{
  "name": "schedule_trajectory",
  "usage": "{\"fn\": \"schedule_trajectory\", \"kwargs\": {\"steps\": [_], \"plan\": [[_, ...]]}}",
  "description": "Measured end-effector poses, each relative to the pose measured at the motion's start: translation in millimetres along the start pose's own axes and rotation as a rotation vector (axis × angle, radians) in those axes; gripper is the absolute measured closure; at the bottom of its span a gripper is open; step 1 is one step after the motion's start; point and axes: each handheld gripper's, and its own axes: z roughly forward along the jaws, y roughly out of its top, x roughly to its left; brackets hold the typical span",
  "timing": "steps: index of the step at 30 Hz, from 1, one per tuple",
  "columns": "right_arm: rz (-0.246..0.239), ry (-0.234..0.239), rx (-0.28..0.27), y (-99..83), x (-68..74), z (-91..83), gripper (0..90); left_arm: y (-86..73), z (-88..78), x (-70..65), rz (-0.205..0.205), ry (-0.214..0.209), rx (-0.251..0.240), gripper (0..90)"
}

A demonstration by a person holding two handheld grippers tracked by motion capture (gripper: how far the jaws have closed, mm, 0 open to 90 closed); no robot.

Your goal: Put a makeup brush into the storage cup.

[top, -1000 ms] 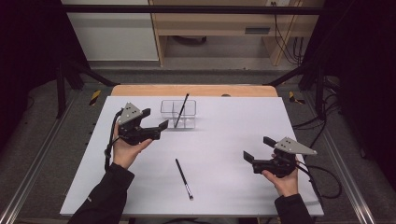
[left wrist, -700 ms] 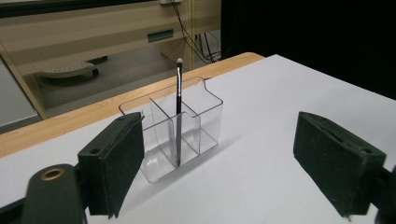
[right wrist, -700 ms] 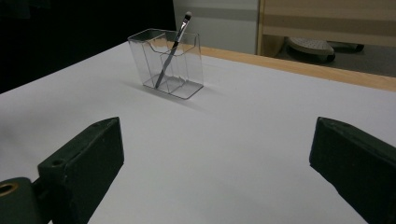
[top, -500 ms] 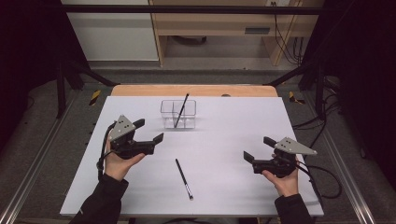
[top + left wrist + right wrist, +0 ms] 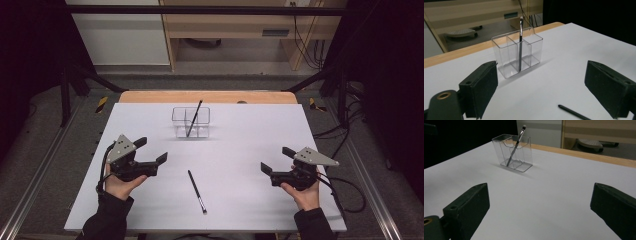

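The loose brush [image 5: 195, 191] lies flat on the white table [image 5: 250, 150], well in front of the clear organizer [image 5: 191, 122] that holds another brush [image 5: 194, 118]. It looks light, thin, stiff and probably rolls; I'd pinch mid-handle. Left gripper [image 5: 151, 151] and right gripper [image 5: 276, 160] both gape wide, empty.

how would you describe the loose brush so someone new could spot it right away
Start at the white table, then look at its near middle, between the left gripper and the right gripper. There the thin dark brush lies flat on the surface. The other brush stands leaning in the clear organizer farther back.
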Motion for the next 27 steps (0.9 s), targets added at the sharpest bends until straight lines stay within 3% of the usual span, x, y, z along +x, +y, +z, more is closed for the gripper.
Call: {"fn": "schedule_trajectory", "kwargs": {"steps": [10,17,27], "plan": [[0.002,-0.001,0.003,-1.1,-0.9,0.3,2.7,-17.4,-17.0,18.1,-0.059,0.045,-0.008,10.7],[0.002,-0.005,0.002,-1.6,-1.2,-0.2,2.6,-21.5,-20.5,24.4,-0.061,0.065,-0.011,10.3],[0.006,-0.004,-0.003,-0.7,-2.5,-2.1,2.7,-20.4,-19.2,22.2,-0.055,0.064,-0.003,10.1]]}}
